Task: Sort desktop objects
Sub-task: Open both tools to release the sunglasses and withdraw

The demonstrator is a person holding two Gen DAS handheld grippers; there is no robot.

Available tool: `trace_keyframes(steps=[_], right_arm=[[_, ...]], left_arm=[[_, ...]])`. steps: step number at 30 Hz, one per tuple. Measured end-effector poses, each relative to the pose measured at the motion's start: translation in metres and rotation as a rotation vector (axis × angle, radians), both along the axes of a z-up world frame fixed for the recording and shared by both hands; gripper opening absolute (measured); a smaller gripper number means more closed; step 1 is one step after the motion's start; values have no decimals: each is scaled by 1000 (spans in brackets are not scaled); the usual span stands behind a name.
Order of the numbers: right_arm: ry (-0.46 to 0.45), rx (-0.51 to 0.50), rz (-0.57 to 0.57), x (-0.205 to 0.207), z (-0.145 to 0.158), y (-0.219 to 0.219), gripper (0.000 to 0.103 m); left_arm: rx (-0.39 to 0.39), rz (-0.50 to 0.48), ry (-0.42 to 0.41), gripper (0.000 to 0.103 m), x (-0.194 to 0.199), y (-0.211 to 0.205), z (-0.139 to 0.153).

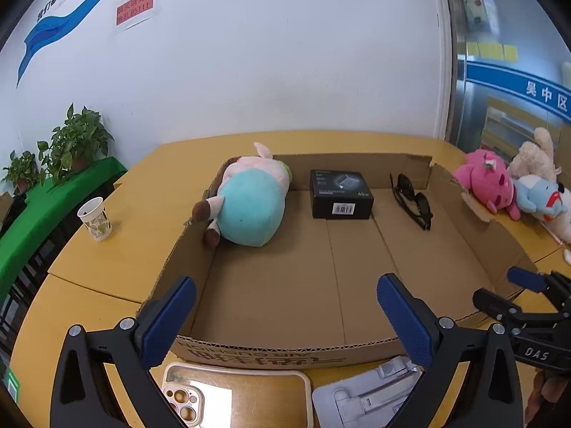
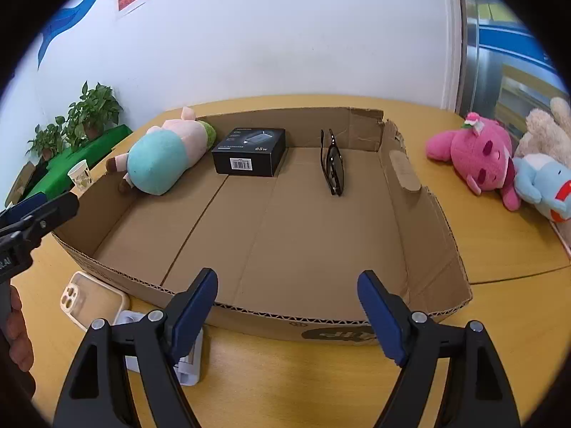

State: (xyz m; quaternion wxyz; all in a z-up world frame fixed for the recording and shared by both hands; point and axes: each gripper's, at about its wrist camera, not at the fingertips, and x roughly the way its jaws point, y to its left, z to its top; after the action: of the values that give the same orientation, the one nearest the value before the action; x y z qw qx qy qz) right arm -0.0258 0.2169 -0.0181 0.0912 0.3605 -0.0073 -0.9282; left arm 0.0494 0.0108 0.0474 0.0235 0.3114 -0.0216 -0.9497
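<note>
- You are holding the left hand-held gripper [image 1: 285, 315] and right hand-held gripper [image 2: 287, 312] with jaws spread, both empty.
- The phone case [image 1: 235, 396] and grey stand [image 1: 367, 390] are waiting on the worktop [image 2: 321, 385].
- The cardboard tray [image 2: 321, 324] is already containing the plush pig [image 2: 164, 157], black box [image 2: 249, 151] and sunglasses [image 2: 333, 164].
- Three plush toys [image 2: 478, 157] are lying beyond, unsorted.

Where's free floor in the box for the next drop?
Near half of the cardboard box is bare, and so is the gap between black box and sunglasses. The back row is crowded, with the plush pig in the left corner.
</note>
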Motion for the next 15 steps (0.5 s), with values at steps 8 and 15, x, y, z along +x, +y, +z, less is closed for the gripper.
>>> trace_keyframes(steps=[8, 15], right_arm=[[9, -19, 14, -1, -6, -1, 85], [25, -11, 9, 1, -8, -4, 90]], left_arm=[[-44, 53, -57, 103, -9, 7, -9], [7, 48, -33, 103, -6, -5, -8]])
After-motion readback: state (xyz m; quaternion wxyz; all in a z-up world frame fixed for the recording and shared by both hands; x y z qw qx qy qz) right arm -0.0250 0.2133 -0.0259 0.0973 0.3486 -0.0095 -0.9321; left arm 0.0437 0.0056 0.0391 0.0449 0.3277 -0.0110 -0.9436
